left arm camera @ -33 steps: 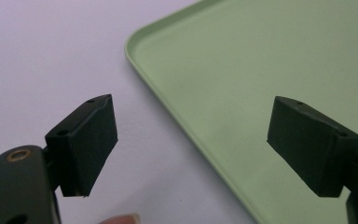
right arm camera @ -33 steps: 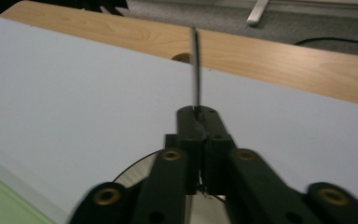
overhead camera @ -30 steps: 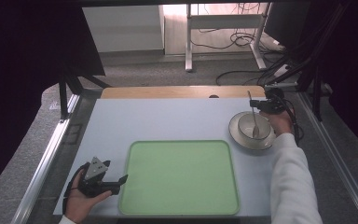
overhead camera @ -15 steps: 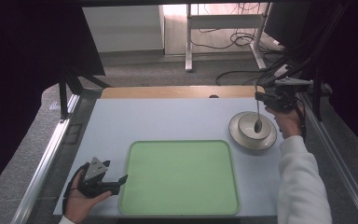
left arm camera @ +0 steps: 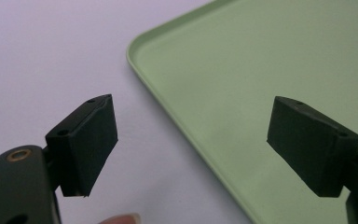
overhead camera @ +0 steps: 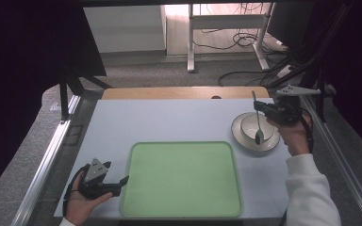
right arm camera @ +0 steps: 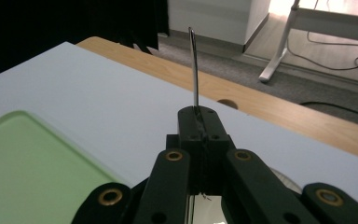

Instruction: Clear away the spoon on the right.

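Right tongs point(overhead camera: 260, 109): pressed together on the spoon point(overhead camera: 258, 123), its handle upright, its scoop down inside the bowl point(overhead camera: 252, 127); bowl on a saucer point(overhead camera: 273, 140) near the table's point(overhead camera: 169, 120) right edge
Left tongs point(left arm camera: 191, 144): spread, holding nothing, at the green tray's point(overhead camera: 181, 181) near-left corner
Open room: bare table behind the tray

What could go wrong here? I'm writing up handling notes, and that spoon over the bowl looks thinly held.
1. The right tool pinches the spoon on its thin handle, with the spoon's bowl hanging low; it could swivel or slip out.
2. The spoon tip hangs just over the bowl on its saucer; a sideways swing might clip the rim.
3. The saucer sits near the table's right edge, so a knock could push it off.
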Available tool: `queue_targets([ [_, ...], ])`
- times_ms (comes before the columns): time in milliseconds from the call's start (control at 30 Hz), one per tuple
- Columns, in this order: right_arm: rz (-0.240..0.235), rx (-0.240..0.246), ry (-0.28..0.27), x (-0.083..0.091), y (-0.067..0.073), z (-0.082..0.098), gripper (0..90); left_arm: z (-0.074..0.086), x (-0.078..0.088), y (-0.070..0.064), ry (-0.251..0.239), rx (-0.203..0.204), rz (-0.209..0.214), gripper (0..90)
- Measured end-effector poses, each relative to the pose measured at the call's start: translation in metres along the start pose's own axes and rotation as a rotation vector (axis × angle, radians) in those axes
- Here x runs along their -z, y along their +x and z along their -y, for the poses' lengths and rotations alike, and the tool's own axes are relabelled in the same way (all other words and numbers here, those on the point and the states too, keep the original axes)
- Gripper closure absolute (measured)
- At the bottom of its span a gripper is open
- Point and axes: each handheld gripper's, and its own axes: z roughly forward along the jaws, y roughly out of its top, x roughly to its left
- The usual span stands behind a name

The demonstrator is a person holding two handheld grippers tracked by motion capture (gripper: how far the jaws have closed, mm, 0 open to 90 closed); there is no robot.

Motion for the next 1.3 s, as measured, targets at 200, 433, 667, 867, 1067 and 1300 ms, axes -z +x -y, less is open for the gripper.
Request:
queue_targets([
  [200, -0.026, -0.025, -0.004, 0.005, 0.005, 0.012, 89.9, -0.001, 0.002, 0.000, -0.005, 0.001, -0.004, 15.8],
  [433, -0.058, -0.022, -0.024, 0.009, 0.013, 0.019, 89.8, 0.000, 0.001, 0.001, -0.006, 0.003, -0.010, 15.8],
  [667, -0.082, -0.008, -0.022, 0.011, 0.022, 0.020, 89.8, 0.000, 0.001, 0.001, -0.006, 0.003, -0.013, 15.8],
  [867, -0.082, 0.030, -0.008, 0.008, 0.029, 0.022, 89.8, 0.001, 0.001, 0.001, -0.002, 0.002, -0.012, 15.8],
  [1067, -0.103, 0.034, -0.003, 0.008, 0.035, 0.021, 89.8, 0.001, 0.002, 0.001, -0.006, 0.005, -0.017, 15.8],
  [1300, -0.129, 0.065, -0.005, 0.013, 0.049, 0.018, 89.7, 0.001, 0.003, 0.002, -0.009, 0.007, -0.016, 15.8],
])
